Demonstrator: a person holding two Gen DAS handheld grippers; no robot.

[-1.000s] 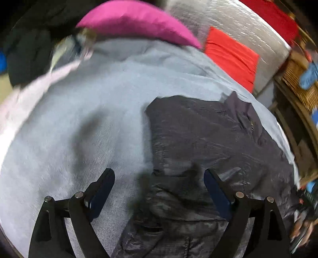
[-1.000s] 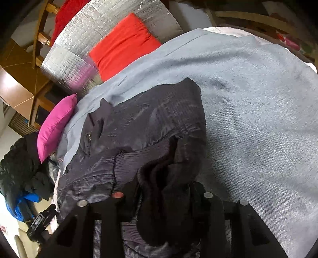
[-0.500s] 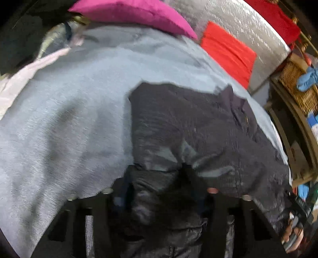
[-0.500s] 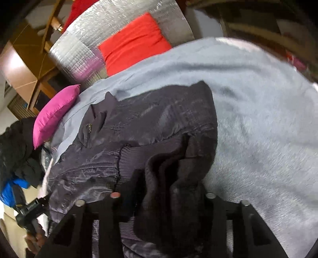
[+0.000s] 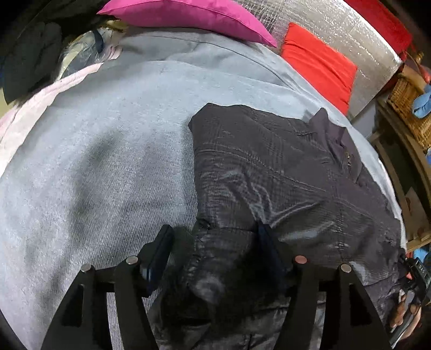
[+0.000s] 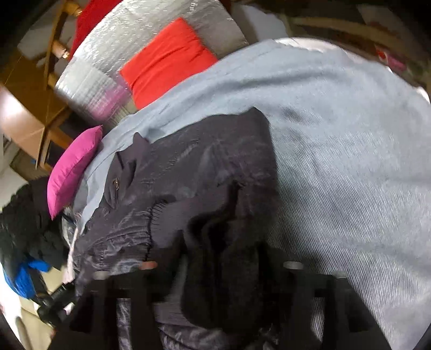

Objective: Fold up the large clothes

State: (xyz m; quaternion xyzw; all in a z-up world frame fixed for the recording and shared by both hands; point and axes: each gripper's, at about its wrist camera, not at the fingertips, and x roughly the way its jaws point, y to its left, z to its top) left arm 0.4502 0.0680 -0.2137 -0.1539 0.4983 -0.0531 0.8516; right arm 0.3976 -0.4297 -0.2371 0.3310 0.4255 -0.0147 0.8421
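A dark grey jacket (image 5: pixel 282 172) lies spread on a light grey blanket (image 5: pixel 107 161), collar toward the far right. My left gripper (image 5: pixel 215 242) sits over the jacket's near hem. Its jaws stand apart, with bunched fabric between them, and the left finger (image 5: pixel 159 250) is clear of the cloth. In the right wrist view the jacket (image 6: pixel 194 167) shows again. My right gripper (image 6: pixel 223 269) is shut on its ribbed hem, and dark folds hide the fingertips.
A magenta pillow (image 5: pixel 188 16) and a red cushion (image 5: pixel 317 62) lie at the far end against a silver padded backrest (image 5: pixel 336 24). Dark clothes (image 5: pixel 29 56) pile up at the far left. A wicker basket (image 5: pixel 409 105) and wooden furniture stand at the right.
My left gripper closed on the jacket's hem half a second ago and has opened again. My right gripper has kept its hold and shifted slightly with the hem.
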